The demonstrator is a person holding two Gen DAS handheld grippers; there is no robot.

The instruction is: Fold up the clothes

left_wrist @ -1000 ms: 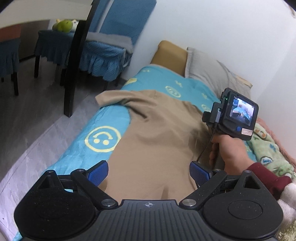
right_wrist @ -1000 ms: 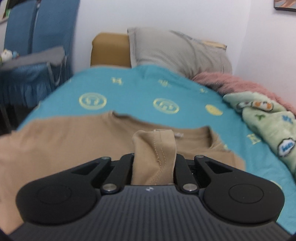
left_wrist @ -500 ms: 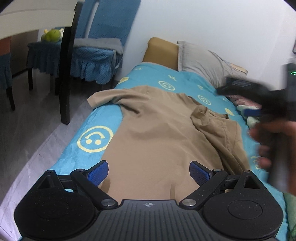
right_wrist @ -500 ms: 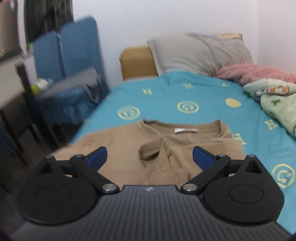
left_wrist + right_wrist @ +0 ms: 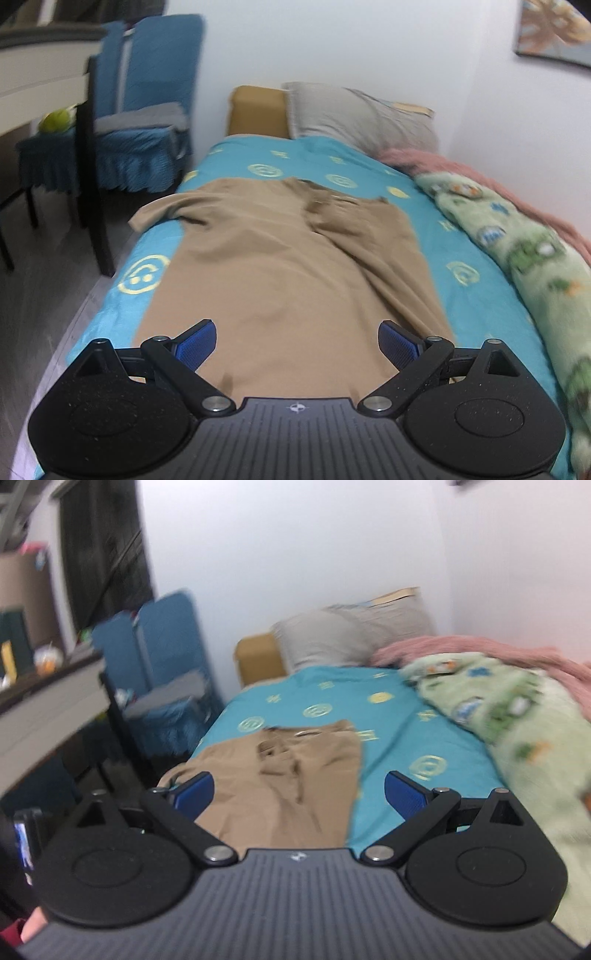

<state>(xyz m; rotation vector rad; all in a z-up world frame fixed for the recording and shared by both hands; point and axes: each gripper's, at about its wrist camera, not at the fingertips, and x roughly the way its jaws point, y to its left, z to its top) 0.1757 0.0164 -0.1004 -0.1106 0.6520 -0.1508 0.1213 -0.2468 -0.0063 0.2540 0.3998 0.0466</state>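
Releasing after the right-side fold: tan shirt (image 5: 280, 280) lies on the bed (image 5: 236, 162), centre frame.
Right hand-held gripper (image 5: 297, 794), clamped on the sleeve a second ago, now stands apart and raised; left hand-held gripper (image 5: 297, 341) remains apart. Left sleeve, upper left, is unfolded and probably next.

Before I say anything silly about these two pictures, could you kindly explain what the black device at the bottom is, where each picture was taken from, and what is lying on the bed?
No robot arm here: a person holds a two-finger gripper in each hand, and a fisheye camera on each looks forward along its fingers. One picture comes from the left gripper, the other from the right gripper. Both stand open with blue pads apart, holding nothing. On the teal bedsheet lies a tan T-shirt, its right side already folded inward, its left sleeve hanging toward the bed's edge. Beside it lies a green blanket, with a grey pillow at the head.
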